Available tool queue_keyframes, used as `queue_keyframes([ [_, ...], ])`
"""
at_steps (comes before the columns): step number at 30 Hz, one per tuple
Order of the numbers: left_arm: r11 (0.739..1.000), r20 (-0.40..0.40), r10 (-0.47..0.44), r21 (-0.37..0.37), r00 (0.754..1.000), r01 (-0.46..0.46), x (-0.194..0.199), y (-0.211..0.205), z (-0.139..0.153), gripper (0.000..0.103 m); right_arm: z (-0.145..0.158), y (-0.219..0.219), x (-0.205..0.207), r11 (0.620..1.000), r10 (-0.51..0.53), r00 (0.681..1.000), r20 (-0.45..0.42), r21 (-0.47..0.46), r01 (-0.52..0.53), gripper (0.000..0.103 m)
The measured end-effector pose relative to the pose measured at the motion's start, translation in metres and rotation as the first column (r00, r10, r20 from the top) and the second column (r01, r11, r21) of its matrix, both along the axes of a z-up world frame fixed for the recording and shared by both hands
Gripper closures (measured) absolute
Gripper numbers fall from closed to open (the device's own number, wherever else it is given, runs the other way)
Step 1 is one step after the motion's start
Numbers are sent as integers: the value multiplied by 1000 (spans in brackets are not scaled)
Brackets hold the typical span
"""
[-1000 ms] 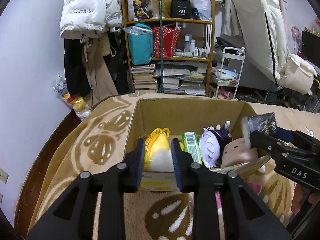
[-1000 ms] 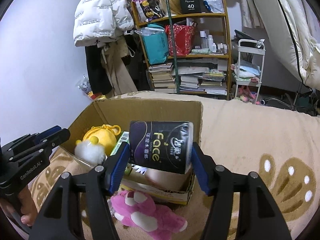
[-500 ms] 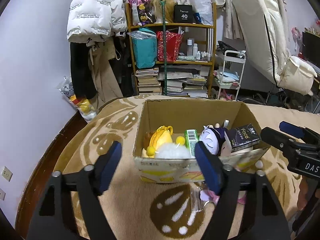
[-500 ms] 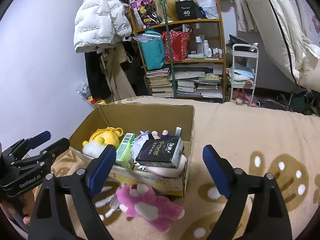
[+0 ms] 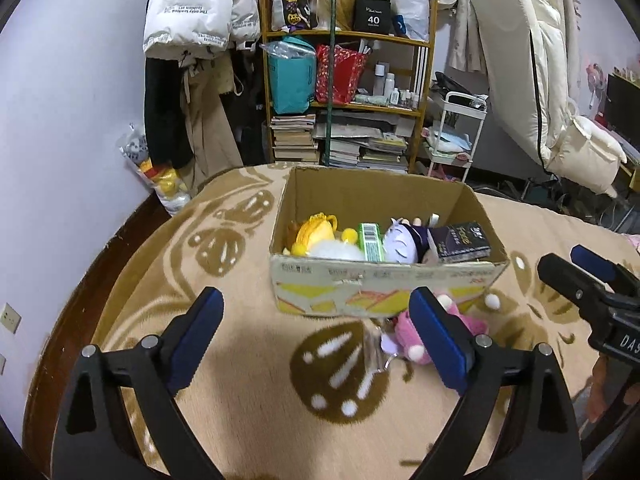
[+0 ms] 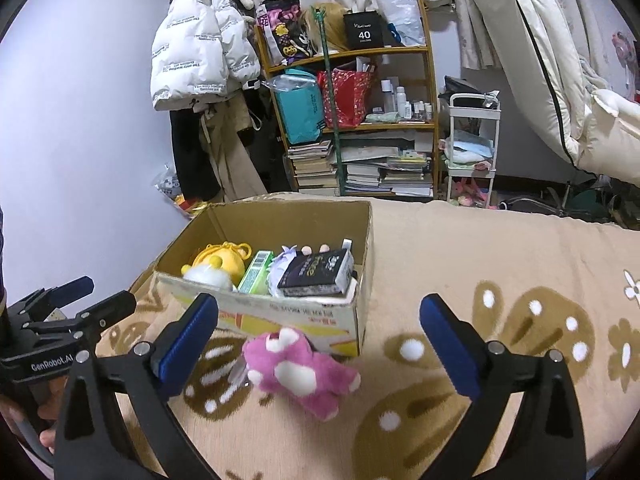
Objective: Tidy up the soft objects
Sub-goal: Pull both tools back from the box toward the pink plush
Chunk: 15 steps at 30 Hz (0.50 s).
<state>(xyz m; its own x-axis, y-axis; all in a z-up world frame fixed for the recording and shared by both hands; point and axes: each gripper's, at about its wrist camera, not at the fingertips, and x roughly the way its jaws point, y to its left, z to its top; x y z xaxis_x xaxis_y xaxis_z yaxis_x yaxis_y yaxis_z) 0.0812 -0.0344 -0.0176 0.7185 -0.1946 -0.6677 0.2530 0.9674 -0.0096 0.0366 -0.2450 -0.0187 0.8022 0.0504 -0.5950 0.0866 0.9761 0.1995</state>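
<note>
A cardboard box (image 5: 384, 288) (image 6: 288, 320) sits on the patterned blanket. Inside lie a yellow plush (image 5: 316, 232) (image 6: 224, 260), a white fluffy toy (image 5: 336, 250), a green pack (image 5: 370, 240) (image 6: 256, 274), a purple-white plush (image 5: 402, 240) and a black tissue pack (image 5: 460, 242) (image 6: 318, 274). A pink plush (image 6: 300, 372) (image 5: 404, 332) lies on the blanket in front of the box. My left gripper (image 5: 316, 336) is open and empty, back from the box. My right gripper (image 6: 320, 344) is open and empty above the pink plush.
The beige and brown blanket (image 5: 248, 360) covers the bed. A wooden shelf (image 5: 344, 96) with books and bags stands behind, coats (image 5: 192, 40) hang at the left wall, and a white trolley (image 6: 472, 152) and a cream mattress (image 5: 528, 80) are at the right.
My left gripper released the white fluffy toy into the box and opened. My right gripper released the black tissue pack into the box and opened. Both pulled back from the box.
</note>
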Motion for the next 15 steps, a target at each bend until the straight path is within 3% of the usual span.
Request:
queue_keyframes([
  [7, 999, -36, 10, -31, 999, -11, -14, 10, 1, 8, 4, 10, -19, 1000, 6, 1000, 7, -30, -6, 0],
  [15, 999, -78, 26, -43, 997, -29, -9, 17, -7, 8, -8, 22, -13, 997, 23, 999, -40, -75, -26, 0],
])
